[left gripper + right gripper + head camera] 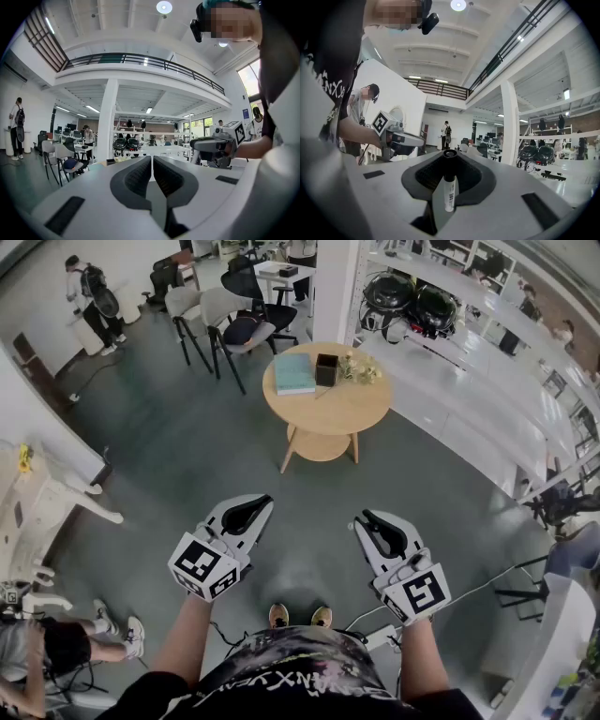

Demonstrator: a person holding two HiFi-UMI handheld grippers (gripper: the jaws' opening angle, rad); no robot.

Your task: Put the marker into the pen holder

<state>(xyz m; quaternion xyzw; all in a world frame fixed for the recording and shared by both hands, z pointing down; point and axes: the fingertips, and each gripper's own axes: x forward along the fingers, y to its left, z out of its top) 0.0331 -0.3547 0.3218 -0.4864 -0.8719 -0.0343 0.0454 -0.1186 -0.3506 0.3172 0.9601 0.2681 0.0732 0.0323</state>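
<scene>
White-barrelled marker [449,190] clamped in the right gripper [450,158], lying lengthwise along the jaws, black cap pointing forward; left gripper [152,164] pressed together, empty. Pen holder [326,369] stands well ahead on the round table [328,416].

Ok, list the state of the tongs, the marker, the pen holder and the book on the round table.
Left tongs: shut, empty.
Right tongs: shut on the white marker with black cap.
Marker: capped, cap end pointing forward.
Black square pen holder: upright on the round wooden table, contents too small to tell.
Teal book: closed, lying flat.
</scene>
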